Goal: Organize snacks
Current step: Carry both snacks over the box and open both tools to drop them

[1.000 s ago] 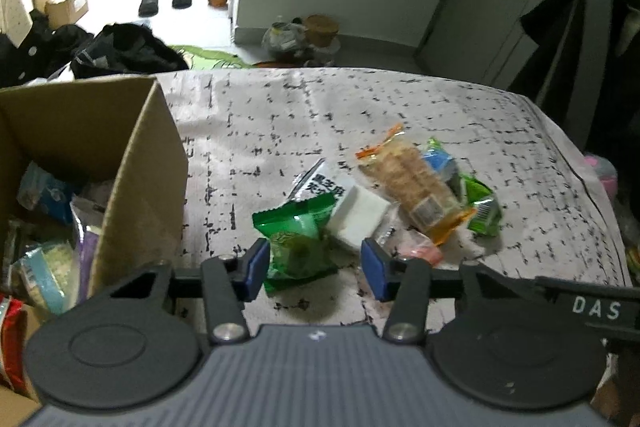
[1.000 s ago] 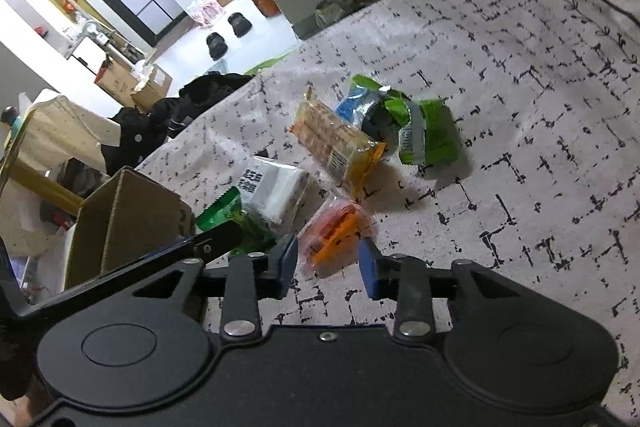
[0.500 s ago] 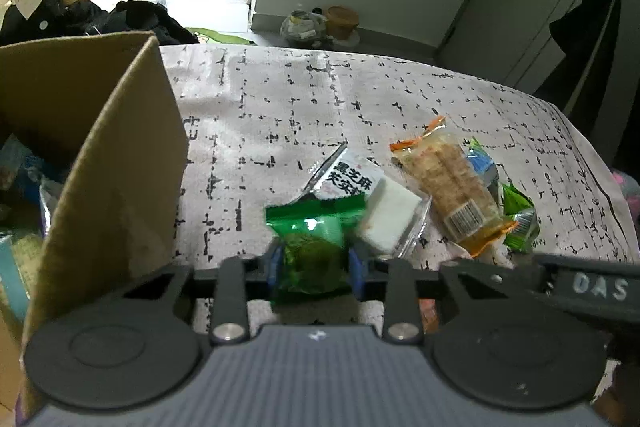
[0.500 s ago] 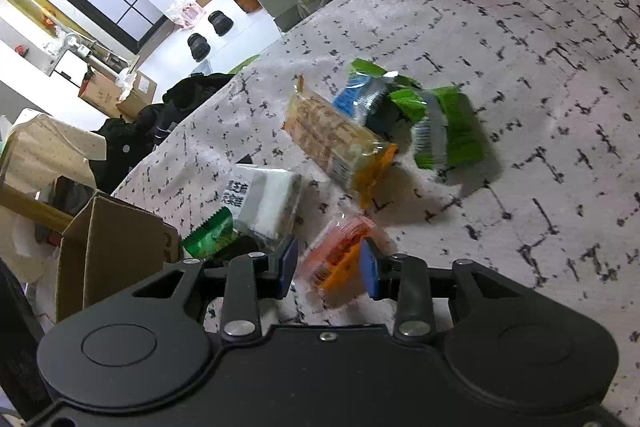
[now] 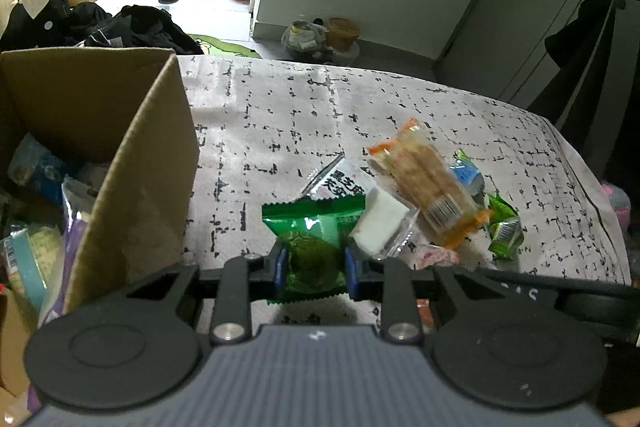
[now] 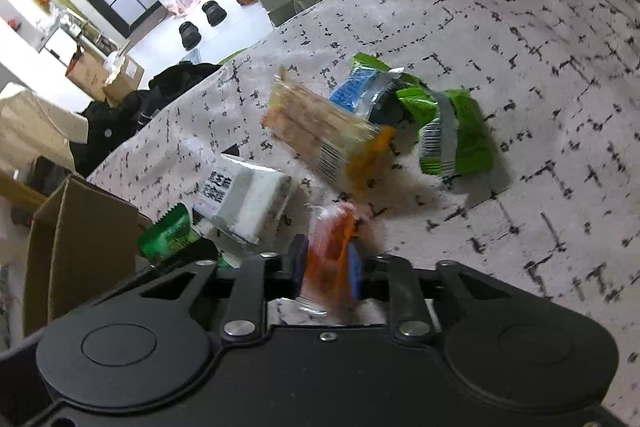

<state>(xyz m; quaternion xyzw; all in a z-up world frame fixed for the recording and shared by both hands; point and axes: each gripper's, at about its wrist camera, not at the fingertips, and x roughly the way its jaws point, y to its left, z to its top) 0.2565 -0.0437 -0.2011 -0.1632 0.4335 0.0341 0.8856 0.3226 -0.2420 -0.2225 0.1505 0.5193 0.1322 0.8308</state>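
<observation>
On the patterned cloth (image 5: 280,107), my left gripper (image 5: 313,267) is shut on a green snack packet (image 5: 316,223), its blue pads pressing both sides. The same green packet (image 6: 168,239) shows at the left of the right wrist view. My right gripper (image 6: 328,263) has its jaws closing on a small orange packet (image 6: 330,239), which is squeezed between the pads and blurred. Just beyond lie a white packet (image 5: 380,223), a long cracker packet (image 5: 428,183), a blue packet (image 5: 466,179) and a small green packet (image 5: 504,227).
An open cardboard box (image 5: 152,155) holding several snack packets stands right beside my left gripper, on its left. The cloth drops off at its far and right edges. Bags, shoes and boxes lie on the floor beyond.
My left gripper closed on the green packet and lifted its near end a little. My right gripper came down over the orange packet and its jaws narrowed onto it.
</observation>
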